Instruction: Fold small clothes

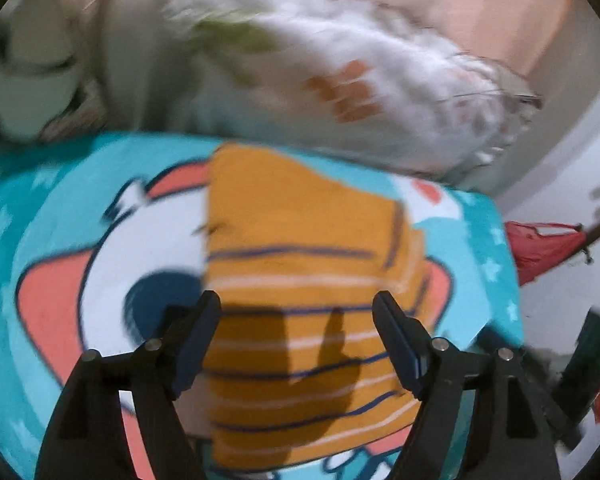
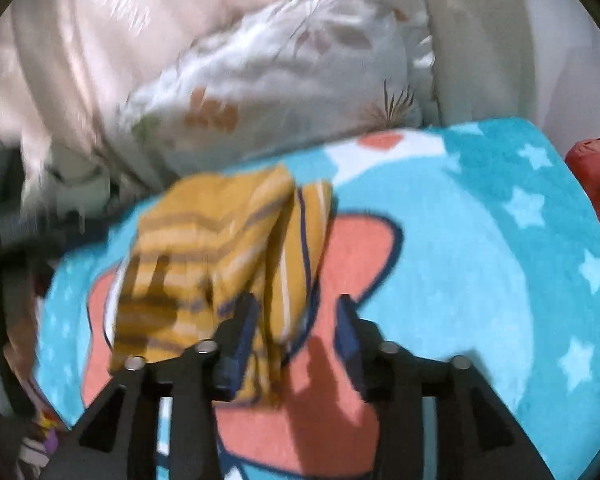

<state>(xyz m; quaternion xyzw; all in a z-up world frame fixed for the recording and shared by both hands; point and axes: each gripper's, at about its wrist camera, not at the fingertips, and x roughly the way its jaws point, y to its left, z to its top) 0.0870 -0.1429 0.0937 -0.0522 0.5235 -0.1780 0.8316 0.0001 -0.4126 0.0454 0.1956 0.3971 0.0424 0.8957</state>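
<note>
Striped garment, mustard-yellow with thin navy and white bands, folded into a compact block and lying flat on a turquoise cartoon blanket printed with white stars and coral patches; in the left wrist view it fills the centre, running from 12 o'clock down to 6 o'clock between the fingers. Left gripper: jaws spread wide, holding nothing, one finger at either side edge of the garment, its shadow cast on the cloth; contact with the fabric cannot be told. Right gripper: jaws parted, nothing clamped, positioned at the garment's near right corner; the left finger overlaps the folded edge at 7 o'clock of centre, the right finger sits over a coral patch of the blanket. Both views motion-blurred. White floral pillow at 12 o'clock beyond the blanket's far edge, also seen in the right wrist view. Pale pink bedding behind it at 10 o'clock. Red bag at 3 o'clock, off the blanket
</note>
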